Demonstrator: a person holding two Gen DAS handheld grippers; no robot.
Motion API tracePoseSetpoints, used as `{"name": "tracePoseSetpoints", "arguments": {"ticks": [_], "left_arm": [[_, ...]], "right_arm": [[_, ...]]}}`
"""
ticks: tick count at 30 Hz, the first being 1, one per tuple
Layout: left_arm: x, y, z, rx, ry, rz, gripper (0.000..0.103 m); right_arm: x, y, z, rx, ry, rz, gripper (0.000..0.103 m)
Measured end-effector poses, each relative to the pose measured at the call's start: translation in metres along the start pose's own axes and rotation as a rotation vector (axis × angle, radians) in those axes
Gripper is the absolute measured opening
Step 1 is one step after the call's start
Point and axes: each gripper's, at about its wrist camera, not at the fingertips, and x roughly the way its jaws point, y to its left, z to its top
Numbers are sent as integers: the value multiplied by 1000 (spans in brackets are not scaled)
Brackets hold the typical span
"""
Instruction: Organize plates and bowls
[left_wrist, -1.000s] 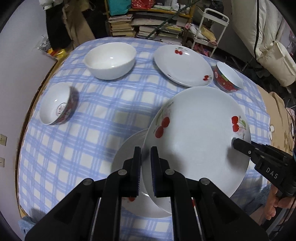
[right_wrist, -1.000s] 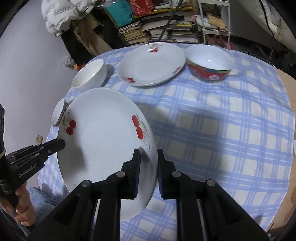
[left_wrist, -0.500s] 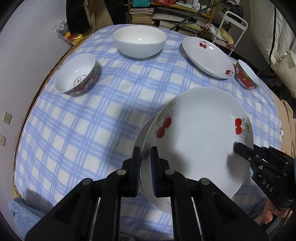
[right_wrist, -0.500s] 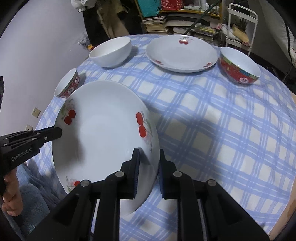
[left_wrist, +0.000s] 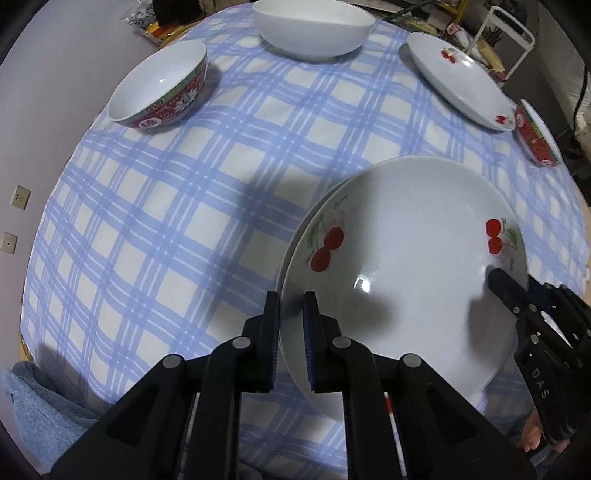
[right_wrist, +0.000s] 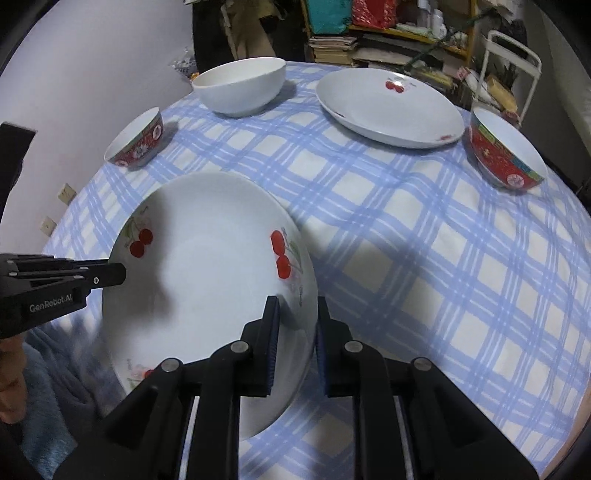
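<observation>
Both tongs, left (left_wrist: 291, 325) and right (right_wrist: 293, 332), were clamped on opposite rims of one cherry plate (left_wrist: 402, 266), held just over a second plate (left_wrist: 291, 251) near the surface's (left_wrist: 184, 221) edge. Stacking barely begun: third plate (right_wrist: 388, 107), white bowl (right_wrist: 240, 88) and two red bowls (right_wrist: 135, 142) (right_wrist: 506, 155) sat scattered, unsorted.

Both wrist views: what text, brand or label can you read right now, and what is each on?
"DAS": white letters on the body of the right gripper, in the left wrist view.
"GenRobot.AI": white letters on the body of the left gripper, in the right wrist view.
Held cherry plate: faint script beside the cherries, too small to read.
Red patterned bowl: medallion marks on the wall, unreadable.
</observation>
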Motion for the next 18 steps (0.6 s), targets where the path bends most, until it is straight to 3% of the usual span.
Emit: {"name": "tracePoseSetpoints", "arguments": {"ticks": [2,5,8,18], "left_arm": [[0,-1,0,-11,-12,11,11],[-3,-1,0,-27,-11,-85,11],[-6,-2,0,-20,-37,-27,11],[-7,5,1,-45,-36,-48,11]], "right_arm": [[-1,5,1,-24,-19,-23,19],[-1,2,1,-4,-32,-18,19],[0,1,3,-3,-38,-28,19],[11,-1,5,14,10,-26,20]]}}
